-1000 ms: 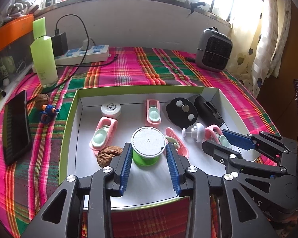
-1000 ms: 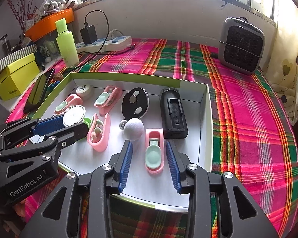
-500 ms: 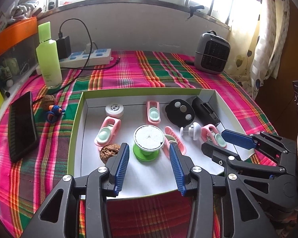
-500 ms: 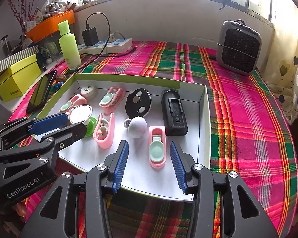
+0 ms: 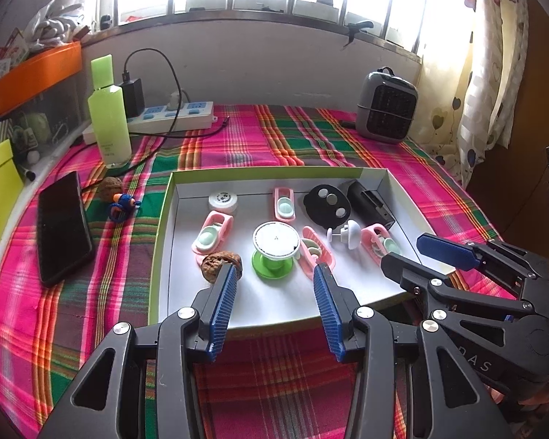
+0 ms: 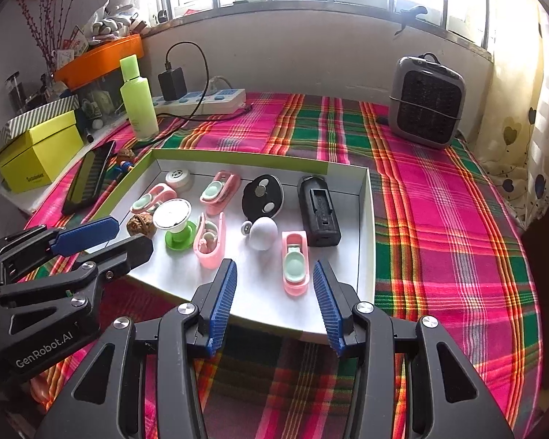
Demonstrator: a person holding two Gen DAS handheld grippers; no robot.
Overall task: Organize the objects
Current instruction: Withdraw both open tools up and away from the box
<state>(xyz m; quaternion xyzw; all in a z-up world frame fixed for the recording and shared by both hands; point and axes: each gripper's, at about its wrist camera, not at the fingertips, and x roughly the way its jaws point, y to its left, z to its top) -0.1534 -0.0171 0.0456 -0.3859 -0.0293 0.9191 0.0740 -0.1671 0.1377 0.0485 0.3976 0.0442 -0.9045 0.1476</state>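
A green-rimmed white tray [image 5: 274,300] [image 6: 362,216] lies on the plaid cloth. It holds a green spool with a white top [image 5: 275,252] [image 6: 175,225], a walnut [image 5: 220,261] [image 6: 139,224], several pink clips [image 5: 212,232] [image 6: 295,263], a white knob [image 5: 346,233] [image 6: 262,233], a black disc [image 5: 327,205] and a black box [image 6: 318,210]. My left gripper [image 5: 274,274] is open and empty above the tray's near edge, short of the spool. My right gripper [image 6: 272,272] is open and empty, near the pink clip at the tray's front.
Left of the tray lie a black phone [image 5: 63,226], a second walnut [image 5: 109,186] and a small blue toy [image 5: 122,205]. A green bottle [image 5: 108,117], a power strip [image 5: 172,115] and a grey heater [image 5: 386,108] stand at the back. A yellow box [image 6: 36,153] sits far left.
Both grippers have pulled back and up from the tray. The green spool, which stood between my left fingers, now stands free in the tray.
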